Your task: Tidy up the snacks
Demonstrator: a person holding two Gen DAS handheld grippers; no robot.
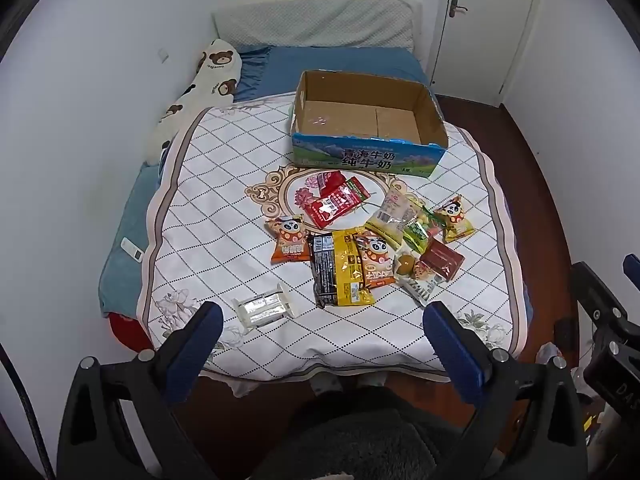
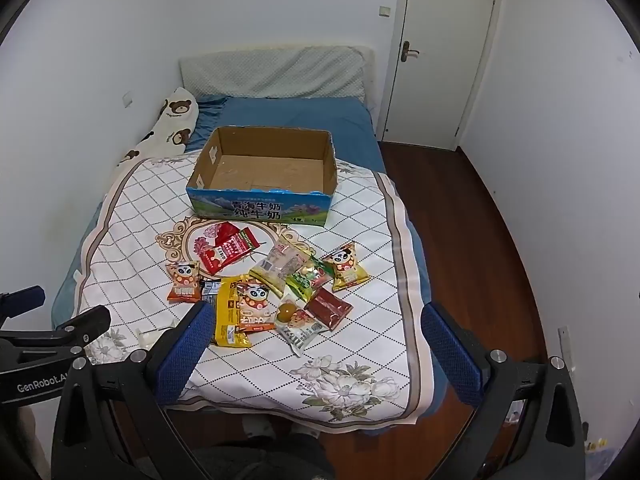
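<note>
An empty cardboard milk box point(image 1: 366, 120) point(image 2: 264, 172) stands open on the patterned white cloth point(image 1: 224, 184) point(image 2: 132, 240) covering the bed. In front of it lies a pile of snack packets: a red packet point(image 1: 336, 202) point(image 2: 228, 252), panda-printed packets point(image 1: 288, 240) point(image 2: 346, 266), a yellow-black packet point(image 1: 344, 270) point(image 2: 228, 316) and a dark red bar point(image 1: 442, 258) point(image 2: 328, 306). A clear white packet point(image 1: 264, 306) lies apart at the near left. My left gripper point(image 1: 322, 328) is open and empty, held back over the near cloth edge. My right gripper point(image 2: 316, 336) is open and empty above the near cloth.
A bear-print pillow point(image 1: 208, 80) point(image 2: 176, 120) lies along the left wall. A padded headboard point(image 1: 316, 22) point(image 2: 276, 70) stands at the back, a white door point(image 1: 488, 20) point(image 2: 440, 52) to its right. Dark wood floor point(image 1: 520, 152) point(image 2: 460, 220) runs along the bed's right side.
</note>
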